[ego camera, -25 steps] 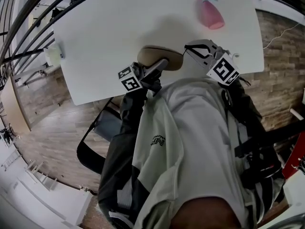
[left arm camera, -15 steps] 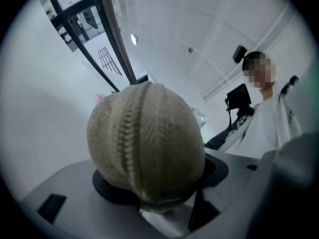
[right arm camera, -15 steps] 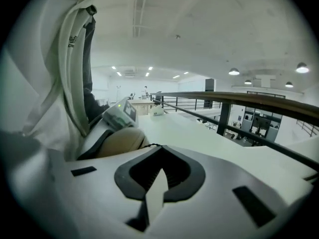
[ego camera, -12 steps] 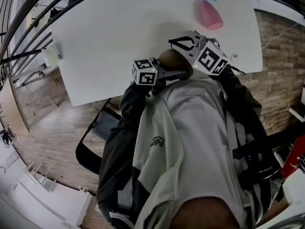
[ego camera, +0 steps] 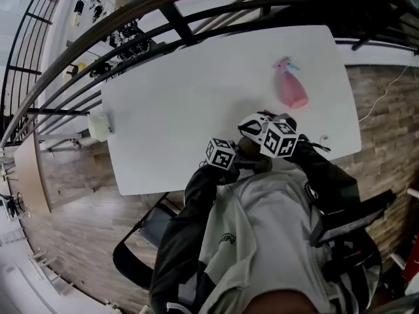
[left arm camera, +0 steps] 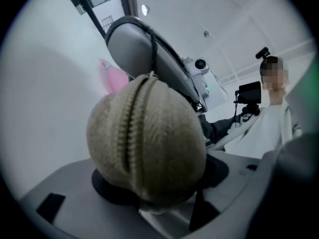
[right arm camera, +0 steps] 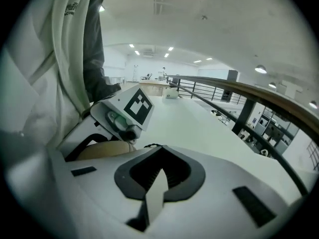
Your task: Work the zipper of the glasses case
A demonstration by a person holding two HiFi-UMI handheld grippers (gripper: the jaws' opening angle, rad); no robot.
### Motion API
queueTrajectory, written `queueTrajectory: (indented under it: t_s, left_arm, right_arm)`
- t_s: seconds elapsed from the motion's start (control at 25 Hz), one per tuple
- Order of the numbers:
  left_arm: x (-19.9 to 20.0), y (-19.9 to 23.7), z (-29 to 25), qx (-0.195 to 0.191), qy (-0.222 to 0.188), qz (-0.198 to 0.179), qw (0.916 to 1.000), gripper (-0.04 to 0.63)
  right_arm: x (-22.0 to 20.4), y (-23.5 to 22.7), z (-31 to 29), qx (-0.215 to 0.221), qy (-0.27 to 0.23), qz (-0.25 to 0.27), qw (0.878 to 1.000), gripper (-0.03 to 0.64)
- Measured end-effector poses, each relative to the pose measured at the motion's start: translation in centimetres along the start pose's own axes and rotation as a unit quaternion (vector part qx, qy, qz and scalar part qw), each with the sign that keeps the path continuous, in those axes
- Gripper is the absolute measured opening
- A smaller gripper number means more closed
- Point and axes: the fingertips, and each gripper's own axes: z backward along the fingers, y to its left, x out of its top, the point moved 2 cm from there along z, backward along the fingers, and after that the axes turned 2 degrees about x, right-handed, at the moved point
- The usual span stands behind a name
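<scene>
The left gripper (left arm camera: 155,199) is clamping the tan glasses case (left arm camera: 147,138) end-on between its two jaws, which are pressing on the case's sides in the lower middle of the left gripper view. The case's zipper (left arm camera: 130,128) is running vertically down the end facing the camera. In the head view the case is sitting at the near edge of the white table (ego camera: 190,84), just below the frame's centre, tucked between the two marker cubes. The right gripper (right arm camera: 158,177) is keeping its jaws pressed together. A short dark braided cord (right arm camera: 148,146) is showing just past their tip, though whether it is being pinched cannot be told. A pink spray bottle (ego camera: 290,89) is lying on the table at the upper right, well apart from the case.
</scene>
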Motion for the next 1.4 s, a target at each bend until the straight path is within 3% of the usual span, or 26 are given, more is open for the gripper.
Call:
queueTrajectory:
  t_s: [0.08, 0.16, 0.28, 0.4, 0.56, 0.72, 0.84, 0.88, 0.96, 1.04, 1.16, 1.2, 1.32, 1.36, 1.4]
  left_arm:
    - [0.9, 0.6, 0.3, -0.007, -0.013, 0.018, 0.9997, 0.313]
    - [1.3, 0.8, 1.2, -0.014, -0.039, 0.024, 0.9989, 0.315]
    - [-0.4, 0.3, 3.5, -0.033, -0.073, 0.048, 0.9956, 0.328]
    - [-2.7, -0.4, 6.4, -0.029, -0.099, 0.102, 0.9894, 0.343]
    - [-4.3, -0.9, 10.6, 0.017, -0.161, 0.091, 0.9826, 0.347]
    - [-3.1, -0.7, 15.7, 0.05, -0.283, 0.071, 0.9553, 0.347]
    - [-1.5, -0.9, 17.4, 0.086, -0.341, 0.03, 0.9356, 0.345]
    - [-1.1, -1.1, 17.7, 0.092, -0.354, 0.019, 0.9307, 0.345]
    - [-0.7, -1.5, 18.1, 0.092, -0.375, 0.013, 0.9225, 0.345]
    - [-0.8, -1.2, 18.5, 0.106, -0.383, 0.026, 0.9174, 0.345]
    - [-2.3, -0.4, 18.5, 0.173, -0.36, 0.051, 0.9154, 0.345]
    - [-2.9, -0.3, 18.6, 0.193, -0.358, 0.068, 0.911, 0.345]
    - [-4.8, 0.8, 18.1, 0.248, -0.344, 0.201, 0.8829, 0.345]
    - [-5.2, 0.9, 17.3, 0.261, -0.314, 0.238, 0.8812, 0.345]
    - [-5.6, 0.8, 16.4, 0.277, -0.268, 0.257, 0.8862, 0.345]
  right_arm:
    - [-1.7, -1.1, 0.1, -0.006, -0.024, -0.07, 0.997, -0.006]
    - [-3.9, -1.6, 0.2, -0.007, -0.054, -0.154, 0.987, -0.006]
    - [-7.5, -0.9, 1.1, -0.012, -0.082, -0.237, 0.968, -0.006]
    - [-9.0, 0.6, 0.6, 0.013, -0.076, -0.251, 0.965, -0.006]
    - [-8.5, 1.2, -1.0, 0.013, -0.054, -0.224, 0.973, -0.006]
    - [-9.0, 0.0, -1.7, 0.001, -0.024, -0.215, 0.976, -0.006]
    - [-9.4, 0.4, -2.5, 0.004, 0.021, -0.198, 0.98, 0.005]
    - [-9.7, 0.6, -2.3, 0.005, 0.026, -0.211, 0.977, 0.029]
    - [-10.6, 0.4, -1.3, 0.001, 0.021, -0.258, 0.966, 0.21]
    - [-12.2, -0.5, 0.3, -0.022, 0.017, -0.287, 0.957, 0.23]
    - [-14.3, -1.2, 3.1, -0.058, 0.003, -0.319, 0.946, 0.229]
    - [-14.7, -1.0, 4.0, -0.066, -0.011, -0.337, 0.939, 0.229]
    - [-15.0, -0.2, 5.8, -0.092, -0.045, -0.388, 0.916, 0.229]
    - [-15.0, 0.1, 6.0, -0.105, -0.044, -0.399, 0.91, 0.229]
    - [-14.9, 0.4, 6.3, -0.12, -0.038, -0.408, 0.904, 0.229]
